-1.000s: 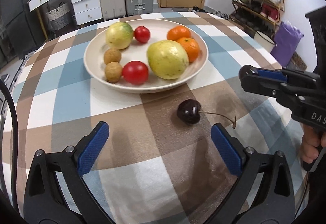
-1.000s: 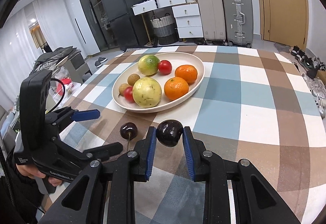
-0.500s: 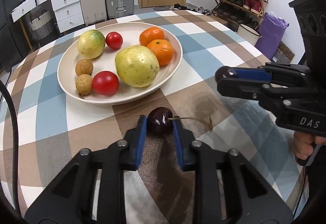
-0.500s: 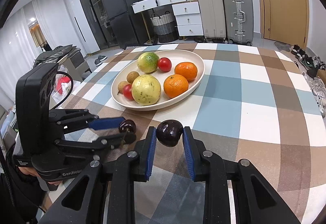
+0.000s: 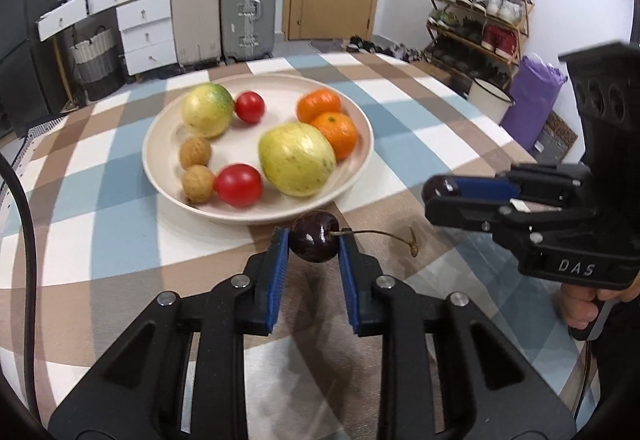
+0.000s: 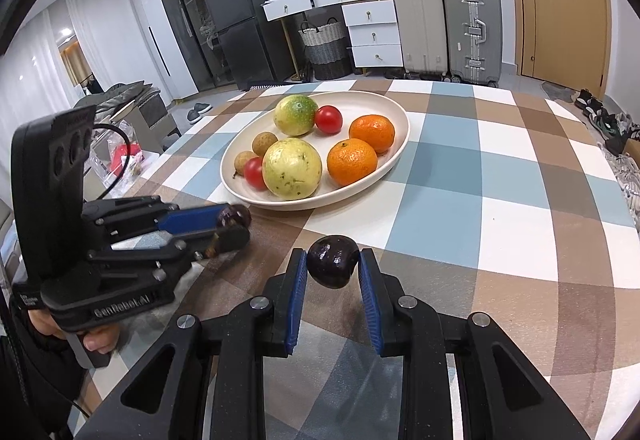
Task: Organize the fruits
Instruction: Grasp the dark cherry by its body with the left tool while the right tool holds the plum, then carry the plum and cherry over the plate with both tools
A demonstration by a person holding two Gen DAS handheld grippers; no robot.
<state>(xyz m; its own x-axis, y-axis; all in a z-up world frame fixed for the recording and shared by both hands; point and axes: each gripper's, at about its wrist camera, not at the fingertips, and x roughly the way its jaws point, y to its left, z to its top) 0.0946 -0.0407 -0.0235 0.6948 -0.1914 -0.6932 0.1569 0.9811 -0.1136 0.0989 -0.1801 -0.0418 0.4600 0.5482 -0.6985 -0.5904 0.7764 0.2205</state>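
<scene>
On the left, a dark cherry (image 5: 314,242) with a long stem is clamped between the blue pads of the left gripper (image 5: 314,246), held just off the near rim of the plate (image 5: 362,159), which sits on the checked table (image 5: 400,143) toward its far edge. On the plate, from left to right, two small brown fruits (image 5: 196,165), a green-yellow fruit (image 5: 207,109), two tomatoes (image 5: 239,184), a large yellow fruit (image 5: 297,159) and two oranges (image 5: 335,133) are gathered. To the right, a second cherry (image 6: 333,261) is gripped by the right gripper (image 6: 333,266), near the table's front edge and well short of the plate. The step in hand is judged to be the carrying of both cherries to the plate; neither has been set down yet. For the next move, each gripper would need to be brought over the rim to a bare patch of the plate, lowered, and only then opened, so that the round fruit is not dropped and rolled. The stem of the left cherry is shown clearly only in the left wrist view; in the right wrist view that cherry is half hidden behind the left gripper's fingers. The right cherry is seen whole only from the right wrist, no stem being visible on it, and just its dark end shows from the left.
</scene>
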